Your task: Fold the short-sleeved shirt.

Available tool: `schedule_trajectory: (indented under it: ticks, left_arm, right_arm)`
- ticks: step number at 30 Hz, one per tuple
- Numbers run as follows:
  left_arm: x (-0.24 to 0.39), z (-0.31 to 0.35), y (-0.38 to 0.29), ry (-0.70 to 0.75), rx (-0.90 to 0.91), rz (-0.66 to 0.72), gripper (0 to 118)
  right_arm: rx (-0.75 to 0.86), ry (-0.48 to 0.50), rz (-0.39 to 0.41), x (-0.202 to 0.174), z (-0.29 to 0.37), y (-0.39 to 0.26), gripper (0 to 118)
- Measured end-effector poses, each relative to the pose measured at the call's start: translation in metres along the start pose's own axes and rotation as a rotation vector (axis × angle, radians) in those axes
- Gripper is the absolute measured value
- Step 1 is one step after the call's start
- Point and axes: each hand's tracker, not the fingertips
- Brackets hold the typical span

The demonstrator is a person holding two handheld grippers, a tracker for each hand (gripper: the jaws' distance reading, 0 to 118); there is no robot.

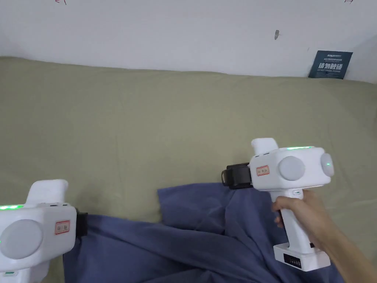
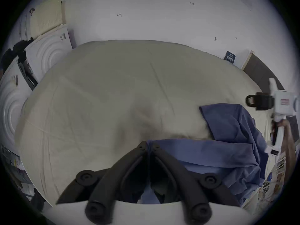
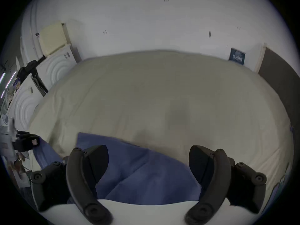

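Left gripper (image 2: 148,147) pinches shirt (image 1: 191,236), lying crosswise.

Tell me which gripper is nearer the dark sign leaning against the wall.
Right. The right gripper hovers open over the blue shirt, below and left of the sign. The left gripper, shut on the shirt's edge, sits far to the left.

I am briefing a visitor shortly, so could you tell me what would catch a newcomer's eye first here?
The rumpled blue shirt at the near edge of the olive bed cover. The left gripper is shut on its edge; the right gripper hangs open above its other side. A dark sign leans against the far wall.
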Motion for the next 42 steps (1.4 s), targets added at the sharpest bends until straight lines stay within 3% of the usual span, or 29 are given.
schedule_trajectory:
  ticks: [1, 2, 3, 4, 5, 6, 7, 14, 21, 27, 28, 33, 36, 42]
  left_arm:
    - [-0.006, -0.004, 0.001, -0.026, 0.0, 0.018, 2]
    - [-0.011, -0.008, 0.004, -0.023, -0.01, 0.013, 2]
    - [-0.011, -0.009, 0.006, -0.012, -0.018, 0.013, 2]
    - [-0.012, -0.009, 0.006, 0.001, -0.011, -0.004, 2]
    - [-0.012, -0.008, 0.007, 0.0, -0.002, -0.022, 2]
    - [-0.004, -0.001, 0.005, -0.001, -0.006, -0.024, 2]
    - [-0.003, -0.001, 0.006, -0.005, -0.005, -0.029, 2]
    - [0.006, 0.019, 0.011, 0.011, 0.021, -0.071, 2]
    - [0.007, 0.075, 0.024, 0.025, 0.114, -0.071, 2]
    - [0.008, 0.137, 0.02, 0.044, 0.221, -0.082, 2]
    - [0.009, 0.145, 0.019, 0.042, 0.234, -0.091, 2]
    - [0.013, 0.188, 0.025, 0.009, 0.32, -0.044, 2]
    - [0.018, 0.199, 0.048, 0.02, 0.355, -0.089, 2]
    - [0.03, 0.218, 0.117, 0.054, 0.439, -0.14, 2]
  right_arm:
    - [-0.052, -0.011, 0.039, 0.001, -0.015, -0.003, 92]
    - [-0.105, -0.028, 0.073, 0.001, -0.027, -0.008, 72]
    - [-0.158, -0.047, 0.095, 0.002, -0.038, -0.012, 72]
    - [-0.076, -0.057, 0.116, -0.003, -0.029, -0.019, 70]
    - [-0.035, -0.049, 0.123, -0.006, -0.02, -0.016, 54]
    - [-0.068, -0.046, 0.127, -0.006, -0.016, -0.013, 14]
    - [-0.069, -0.038, 0.136, -0.005, -0.014, -0.013, 1]
    - [-0.006, -0.029, 0.009, 0.001, 0.019, -0.004, 1]
    - [0.207, -0.053, -0.102, 0.024, 0.163, 0.007, 1]
    - [0.37, -0.153, -0.188, 0.081, 0.276, -0.005, 1]
    - [0.396, -0.154, -0.2, 0.075, 0.297, -0.016, 1]
    - [0.466, -0.197, -0.225, 0.085, 0.358, -0.034, 1]
    - [0.492, -0.191, -0.243, 0.084, 0.379, -0.032, 1]
    - [0.563, -0.22, -0.259, 0.081, 0.404, 0.011, 1]
